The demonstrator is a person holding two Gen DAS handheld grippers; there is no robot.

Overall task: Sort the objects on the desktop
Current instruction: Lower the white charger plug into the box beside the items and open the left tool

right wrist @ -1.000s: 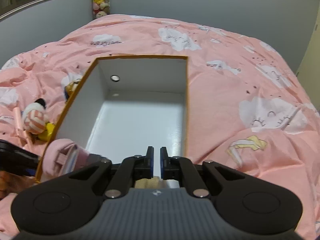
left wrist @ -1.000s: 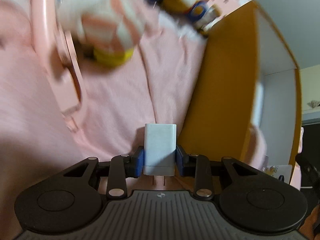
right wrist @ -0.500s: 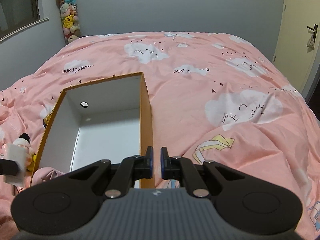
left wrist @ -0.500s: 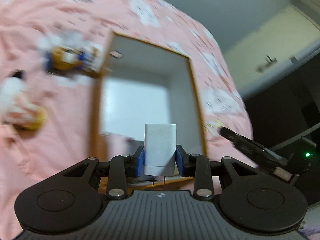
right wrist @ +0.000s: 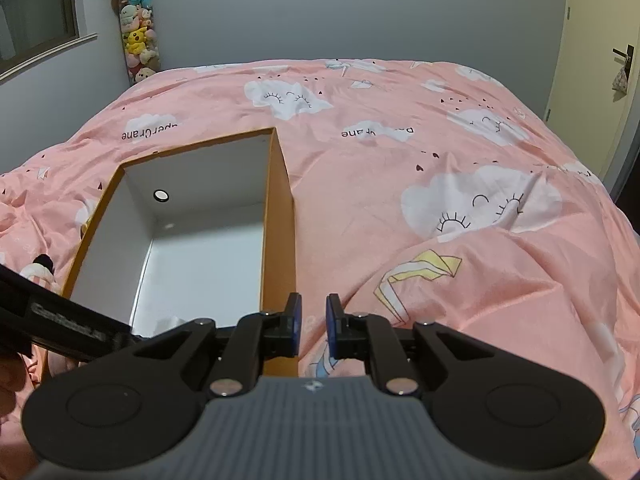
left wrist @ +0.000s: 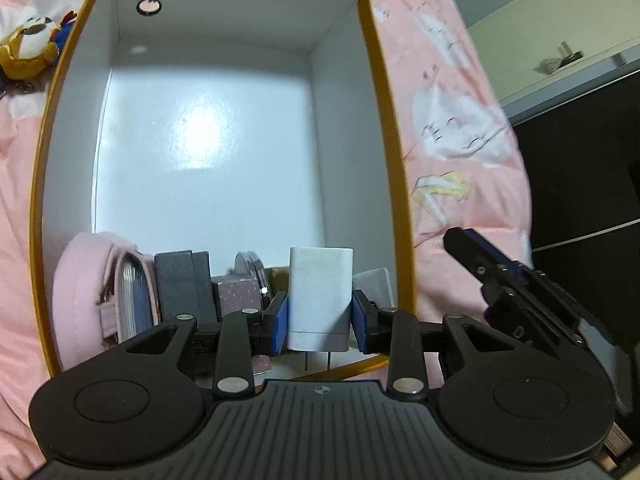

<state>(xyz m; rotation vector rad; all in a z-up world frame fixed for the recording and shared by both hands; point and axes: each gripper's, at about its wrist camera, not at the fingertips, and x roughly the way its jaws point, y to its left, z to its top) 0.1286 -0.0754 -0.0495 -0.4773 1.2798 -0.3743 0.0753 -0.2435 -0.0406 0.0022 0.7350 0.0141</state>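
Observation:
My left gripper [left wrist: 319, 316] is shut on a white plug charger [left wrist: 320, 292], its two prongs pointing back at the camera. It hangs over the near end of the orange box [left wrist: 386, 80] with the white inside. In that near end stand a pink pouch [left wrist: 82, 280], a dark grey block [left wrist: 180, 280], a speckled pink box [left wrist: 236, 292] and a round metal tin [left wrist: 250, 270]. My right gripper [right wrist: 313, 330] hovers just right of the box's right wall [right wrist: 280, 220]; its jaws are opening with nothing between them. Its fingers [left wrist: 492, 264] show at the right of the left wrist view.
The box lies on a pink cloud-print duvet [right wrist: 440, 160]. A plush keychain [left wrist: 28, 48] lies left of the box's far end, and a striped plush toy [right wrist: 38, 270] beside its left wall. A tube of plush toys [right wrist: 138, 32] hangs on the grey wall.
My left gripper swung with the charger from the duvet to above the box's near end. My right gripper shifted right, off the box, and its jaws have parted slightly.

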